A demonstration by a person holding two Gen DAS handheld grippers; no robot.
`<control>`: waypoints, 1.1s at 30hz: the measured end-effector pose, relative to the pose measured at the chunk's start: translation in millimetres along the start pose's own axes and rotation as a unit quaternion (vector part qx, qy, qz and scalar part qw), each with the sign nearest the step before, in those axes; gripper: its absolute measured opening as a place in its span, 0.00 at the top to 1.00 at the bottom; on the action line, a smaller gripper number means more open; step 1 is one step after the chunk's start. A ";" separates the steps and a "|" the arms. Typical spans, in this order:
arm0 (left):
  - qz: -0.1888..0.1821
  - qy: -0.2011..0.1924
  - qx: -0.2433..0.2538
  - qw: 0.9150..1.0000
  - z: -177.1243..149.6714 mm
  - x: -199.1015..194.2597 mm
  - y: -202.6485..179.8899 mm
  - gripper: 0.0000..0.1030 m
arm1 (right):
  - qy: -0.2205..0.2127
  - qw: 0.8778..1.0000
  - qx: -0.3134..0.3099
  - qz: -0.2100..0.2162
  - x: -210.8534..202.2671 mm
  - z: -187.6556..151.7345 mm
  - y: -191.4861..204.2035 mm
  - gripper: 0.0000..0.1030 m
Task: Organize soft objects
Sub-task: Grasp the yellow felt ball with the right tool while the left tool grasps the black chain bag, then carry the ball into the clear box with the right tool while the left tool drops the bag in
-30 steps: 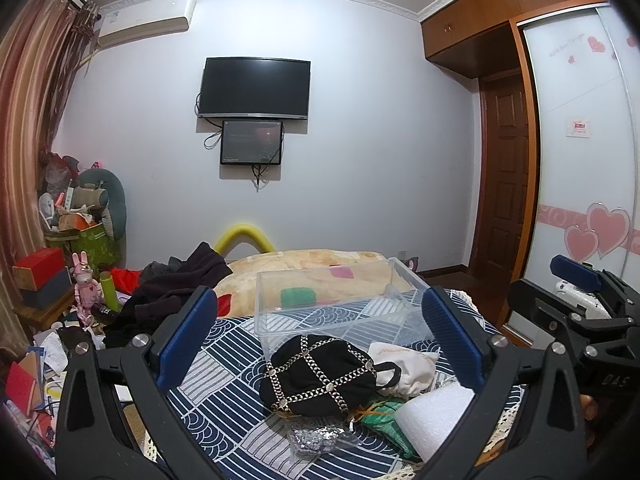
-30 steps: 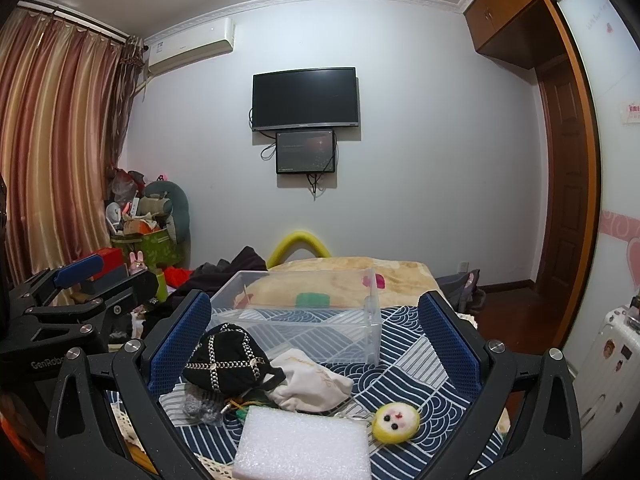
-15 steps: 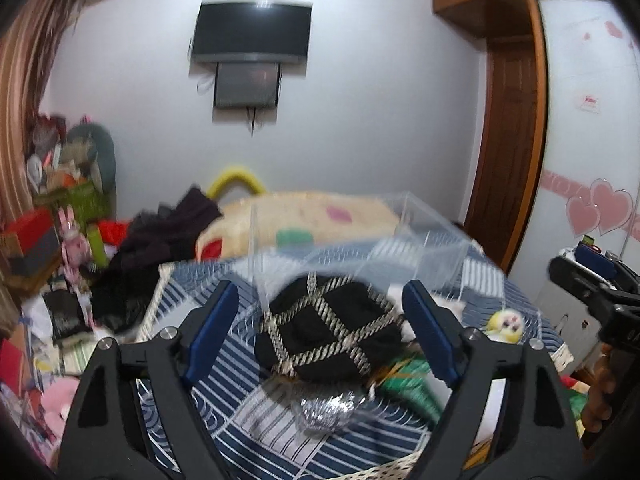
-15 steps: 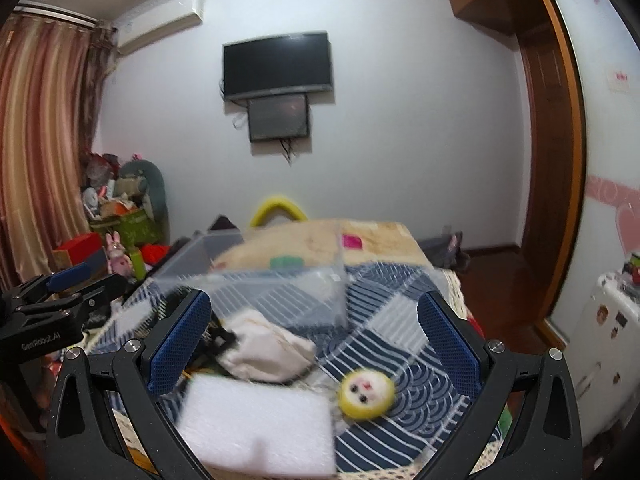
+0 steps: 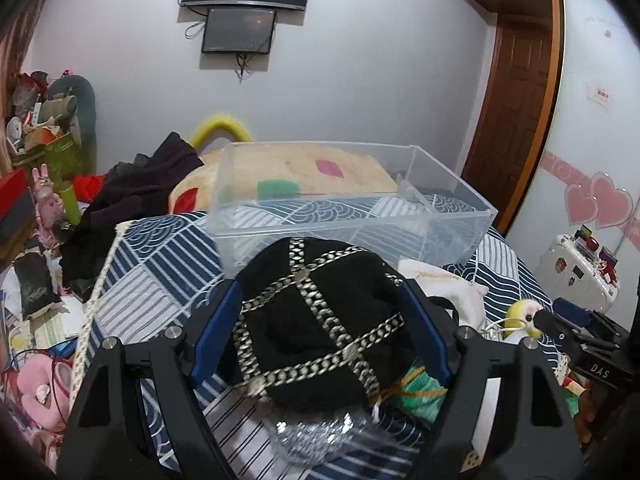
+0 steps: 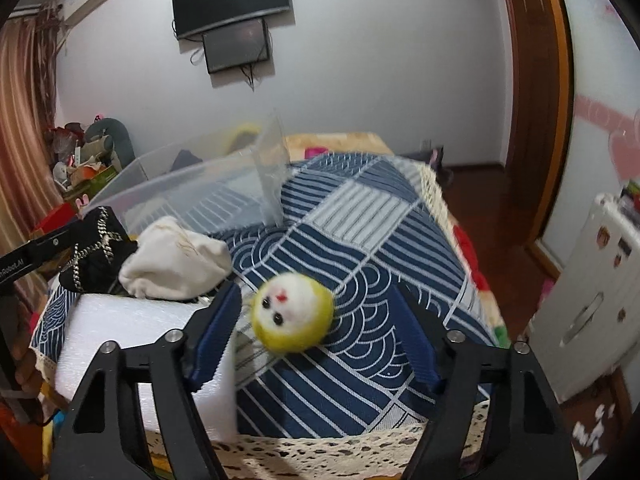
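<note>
A black soft bag with silver chain bands [image 5: 316,320] lies on the blue patterned cloth [image 5: 152,264], in front of a clear plastic box [image 5: 348,204]. My left gripper [image 5: 320,320] is open, its blue fingers on either side of the bag. A yellow and white plush ball with a face [image 6: 294,314] lies on the cloth [image 6: 360,240]. My right gripper [image 6: 316,324] is open around the ball, nearer the left finger. A white cloth pouch [image 6: 176,264] and a white foam block [image 6: 132,344] lie to the left. The bag also shows at far left [image 6: 96,252].
A green item [image 5: 416,388] and a crinkled clear wrap [image 5: 316,436] lie under the bag's near edge. Dark clothes [image 5: 132,196] and a beige pillow [image 5: 296,176] lie behind the box. Clutter fills the floor at left [image 5: 36,320]. A white suitcase [image 6: 588,304] stands at right.
Both grippers have moved forward and down. The left now straddles the black bag; the right now straddles the plush ball. Both stay open.
</note>
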State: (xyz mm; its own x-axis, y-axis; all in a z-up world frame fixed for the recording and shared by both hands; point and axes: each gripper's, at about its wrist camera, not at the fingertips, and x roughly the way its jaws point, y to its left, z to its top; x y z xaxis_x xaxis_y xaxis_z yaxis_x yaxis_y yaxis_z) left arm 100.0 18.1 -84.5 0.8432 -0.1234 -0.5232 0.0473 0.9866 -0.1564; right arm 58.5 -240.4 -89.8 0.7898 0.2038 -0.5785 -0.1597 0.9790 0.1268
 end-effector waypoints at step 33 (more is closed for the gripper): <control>-0.010 -0.042 0.029 0.999 8.1 -42.1 1.9 0.90 | -0.055 0.997 -0.022 0.053 -19.6 42.1 23.4 0.64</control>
State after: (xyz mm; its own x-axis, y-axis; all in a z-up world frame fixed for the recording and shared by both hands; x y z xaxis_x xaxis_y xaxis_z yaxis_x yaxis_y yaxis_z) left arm 68.9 26.1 -55.9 0.8841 -0.1351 -0.4473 0.0928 0.9890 -0.1153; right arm 64.2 -221.8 -41.5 0.8270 0.3058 -0.4718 -0.2687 0.9521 0.1462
